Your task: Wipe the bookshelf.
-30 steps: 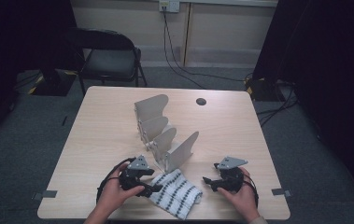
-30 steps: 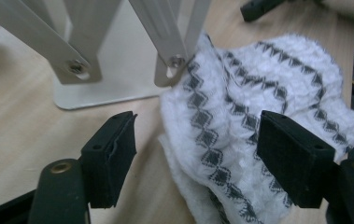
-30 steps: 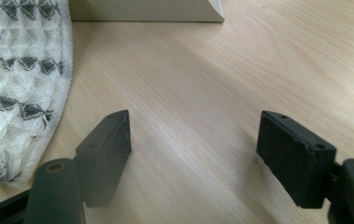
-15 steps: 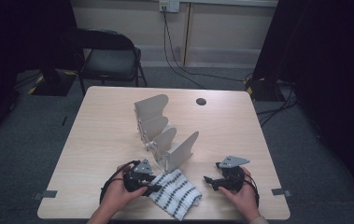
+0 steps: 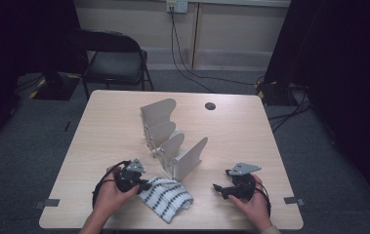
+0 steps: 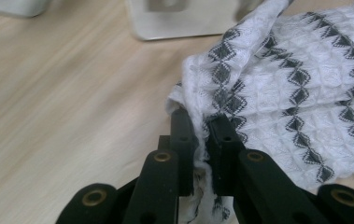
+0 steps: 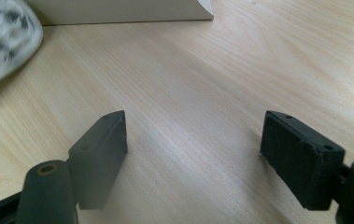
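A white cloth with dark diamond stripes (image 5: 167, 196) lies crumpled near the table's front edge, in front of a white rack of curved dividers (image 5: 173, 141). My left gripper (image 5: 146, 185) is at the cloth's left edge. Its jaws have just been closing and now pinch a fold of the cloth (image 6: 277, 88) between the pads (image 6: 182, 130). My right gripper (image 5: 217, 187) rests low over bare wood to the right of the cloth, open with nothing between its fingers (image 7: 102, 149). A blurred corner of the cloth (image 7: 2, 37) lies off to its upper left.
The wooden table (image 5: 251, 141) has a small dark round cap (image 5: 210, 106) near its back edge. A black chair (image 5: 114, 61) stands behind the table. The rack's base (image 7: 118, 11) is just beyond the right gripper.
My left gripper has slid a little to the right onto the cloth's edge and closed on it. The right gripper has stayed where it was.
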Demonstrator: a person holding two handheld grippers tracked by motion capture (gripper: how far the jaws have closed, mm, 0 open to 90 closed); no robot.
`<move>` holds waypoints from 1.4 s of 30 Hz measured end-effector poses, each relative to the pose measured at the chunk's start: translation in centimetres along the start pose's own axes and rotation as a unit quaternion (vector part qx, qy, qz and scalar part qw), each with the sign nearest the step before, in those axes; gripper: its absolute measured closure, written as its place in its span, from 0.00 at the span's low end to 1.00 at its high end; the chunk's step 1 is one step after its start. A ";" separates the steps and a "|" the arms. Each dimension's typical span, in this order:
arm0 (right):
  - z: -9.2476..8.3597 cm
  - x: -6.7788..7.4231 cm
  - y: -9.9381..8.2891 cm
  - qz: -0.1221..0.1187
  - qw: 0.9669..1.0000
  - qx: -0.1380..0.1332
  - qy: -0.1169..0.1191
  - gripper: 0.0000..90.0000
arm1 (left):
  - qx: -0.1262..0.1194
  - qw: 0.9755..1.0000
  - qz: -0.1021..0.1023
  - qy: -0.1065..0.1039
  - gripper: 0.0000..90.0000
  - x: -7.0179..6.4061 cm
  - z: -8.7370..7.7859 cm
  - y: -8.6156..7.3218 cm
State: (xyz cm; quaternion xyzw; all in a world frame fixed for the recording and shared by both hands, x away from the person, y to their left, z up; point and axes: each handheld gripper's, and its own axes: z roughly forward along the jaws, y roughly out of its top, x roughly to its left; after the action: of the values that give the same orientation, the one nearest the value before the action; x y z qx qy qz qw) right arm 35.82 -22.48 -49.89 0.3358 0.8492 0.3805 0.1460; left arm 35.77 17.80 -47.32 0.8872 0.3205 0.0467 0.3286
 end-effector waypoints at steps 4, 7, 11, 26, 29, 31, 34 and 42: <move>0.0 0.0 0.0 0.000 1.000 0.000 0.000 0.25 | -0.003 0.999 -0.026 0.028 0.92 1.8 -1.1 -0.9; 0.0 0.0 0.0 0.000 1.000 0.000 0.000 0.25 | -0.016 0.997 -0.053 0.044 0.92 3.2 -2.1 -1.8; 0.0 0.0 0.0 0.000 1.000 0.000 0.000 0.25 | -0.028 0.993 -0.090 0.069 0.92 4.5 -2.9 -2.9; 0.0 0.0 0.0 0.000 1.000 0.000 0.000 0.25 | -0.079 0.991 -0.048 0.097 0.44 4.0 -4.2 -2.1; 0.0 0.0 0.0 0.000 1.000 0.000 0.000 0.25 | -0.088 0.991 -0.029 0.095 0.44 3.6 -4.0 -1.1; 0.0 0.0 0.0 0.000 1.000 0.000 -0.001 0.25 | -0.088 0.992 -0.012 0.095 0.44 3.5 -3.8 -0.6; 0.0 0.0 0.0 0.000 1.000 0.000 0.000 0.25 | -0.097 0.991 -0.015 0.095 0.44 3.6 -3.5 -0.1; 0.0 0.0 0.0 0.000 1.000 0.000 0.000 0.25 | -0.078 0.992 -0.030 0.096 0.53 4.4 -3.1 -1.0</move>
State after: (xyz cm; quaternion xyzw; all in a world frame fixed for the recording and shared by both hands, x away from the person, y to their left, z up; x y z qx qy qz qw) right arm 35.82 -22.48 -49.89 0.3359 0.8491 0.3804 0.1464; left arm 37.81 22.72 -46.11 0.8404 0.3723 0.1469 0.3654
